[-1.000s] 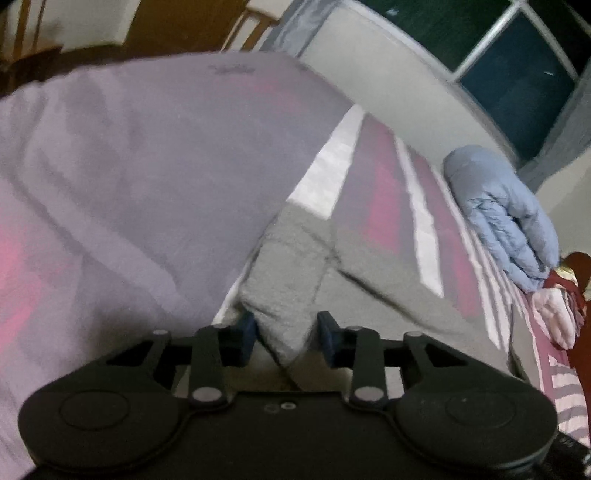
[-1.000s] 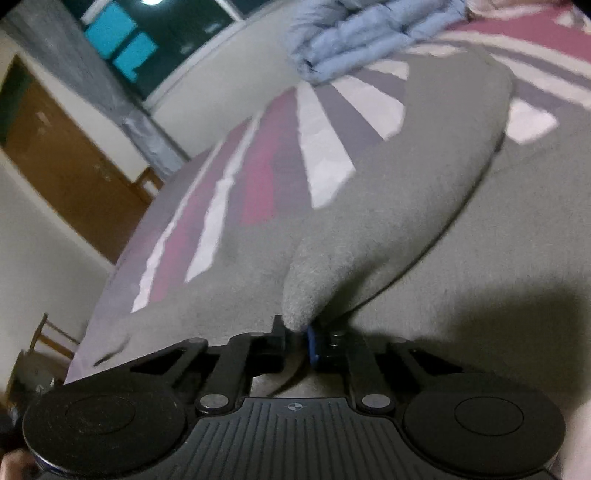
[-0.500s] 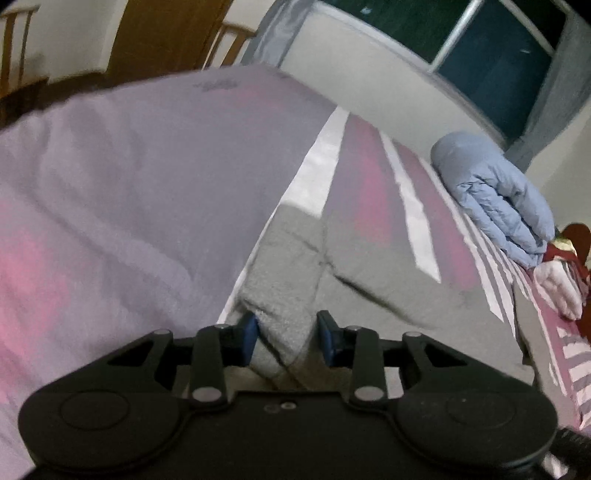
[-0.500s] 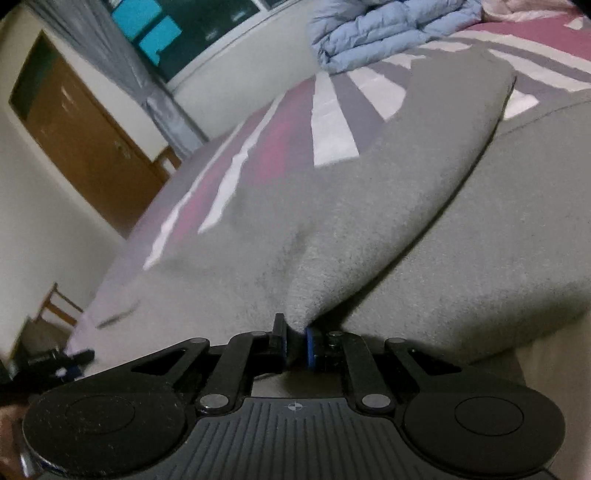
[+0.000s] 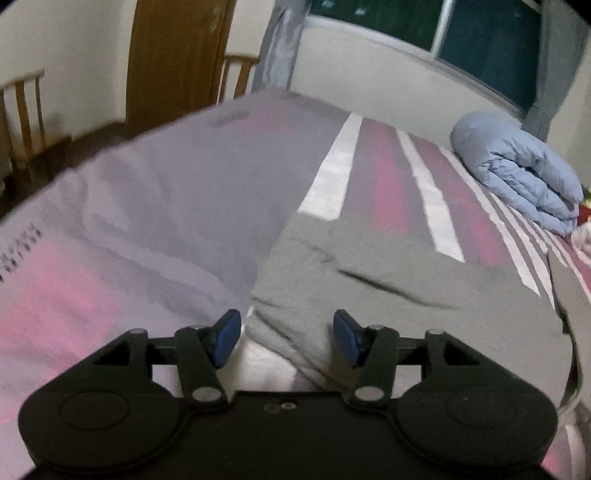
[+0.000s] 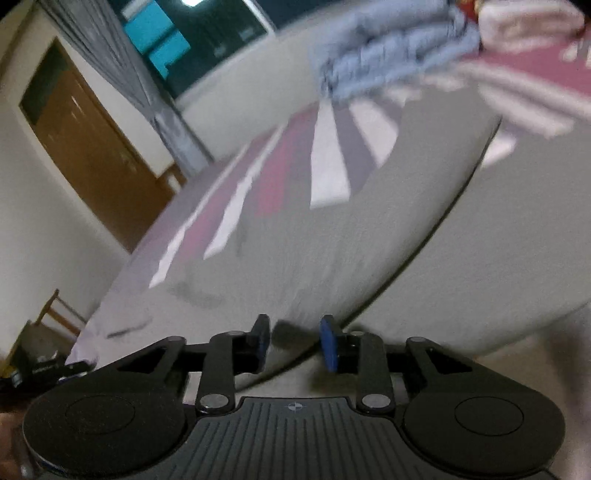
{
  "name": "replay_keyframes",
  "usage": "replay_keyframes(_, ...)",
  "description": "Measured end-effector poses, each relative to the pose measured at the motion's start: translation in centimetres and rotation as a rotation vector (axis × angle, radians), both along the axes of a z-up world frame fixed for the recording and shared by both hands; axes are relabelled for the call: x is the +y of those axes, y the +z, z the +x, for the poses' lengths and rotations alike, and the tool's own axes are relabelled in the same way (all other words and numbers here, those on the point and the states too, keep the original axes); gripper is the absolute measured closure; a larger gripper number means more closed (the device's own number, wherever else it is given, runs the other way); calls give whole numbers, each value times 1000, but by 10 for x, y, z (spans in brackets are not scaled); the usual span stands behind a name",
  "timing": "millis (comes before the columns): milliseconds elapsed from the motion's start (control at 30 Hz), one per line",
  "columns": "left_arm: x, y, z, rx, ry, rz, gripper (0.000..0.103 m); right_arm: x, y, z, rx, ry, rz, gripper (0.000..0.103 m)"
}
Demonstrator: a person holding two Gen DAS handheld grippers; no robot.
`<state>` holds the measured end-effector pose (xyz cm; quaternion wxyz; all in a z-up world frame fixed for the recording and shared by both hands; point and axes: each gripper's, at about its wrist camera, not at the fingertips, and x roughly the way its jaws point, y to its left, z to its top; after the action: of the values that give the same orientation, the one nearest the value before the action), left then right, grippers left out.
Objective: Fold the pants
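Grey pants lie folded over on a striped bedspread. In the left wrist view my left gripper is open, its blue pads either side of the near folded edge of the pants, not pinching it. In the right wrist view the grey pants lie flat with one folded layer on top. My right gripper is open, with the cloth edge just ahead of its pads. This view is motion-blurred.
A rolled light-blue duvet lies at the far right of the bed, under a window. Wooden chairs and a brown door stand beyond the bed's far left edge. The duvet also shows in the right wrist view.
Both grippers were shut on the pants' edge and have opened, letting the cloth drop flat onto the bed. Both have drawn back slightly.
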<state>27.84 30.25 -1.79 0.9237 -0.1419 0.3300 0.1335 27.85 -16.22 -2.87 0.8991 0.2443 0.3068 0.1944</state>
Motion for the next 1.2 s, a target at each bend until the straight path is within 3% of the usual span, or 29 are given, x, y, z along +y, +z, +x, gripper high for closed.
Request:
replay_keyframes(133,-47,7,12,3,-31,51,40,-16,18,15,-25,-39,-27,72)
replay_keyframes(233,-84,-1,23,39,-41,126,34,-13,28,36,-30,-46,-70,72)
replay_keyframes(333,-107,-21,34,99,-44,146,32,-5,30,62,4,-42,-122,72)
replay_keyframes(433,-113,-44,33,130,-14,126,28,8,25,88,43,-27,-184,72)
replay_keyframes(567,-99,-56,23,91,57,35,17,24,10,111,78,-24,-289,54)
replay_keyframes(600,-98,-59,19,76,66,20,17,28,7,114,79,-30,-326,53)
replay_keyframes(767,-108,-65,14,33,79,57,16,51,-8,120,71,-6,-517,53)
replay_keyframes(800,-108,-65,13,26,80,58,16,53,-10,120,66,1,-540,58)
replay_keyframes(833,-108,-66,12,20,80,53,16,52,-12,119,60,12,-547,73)
replay_keyframes(867,-107,-67,9,14,78,43,16,48,-12,117,67,24,-538,99)
replay_keyframes(1067,-104,-71,4,-23,73,16,15,5,-3,58,47,-36,-488,99)
replay_keyframes(1200,-104,-71,3,-29,66,12,14,-23,-35,24,122,-63,-435,99)
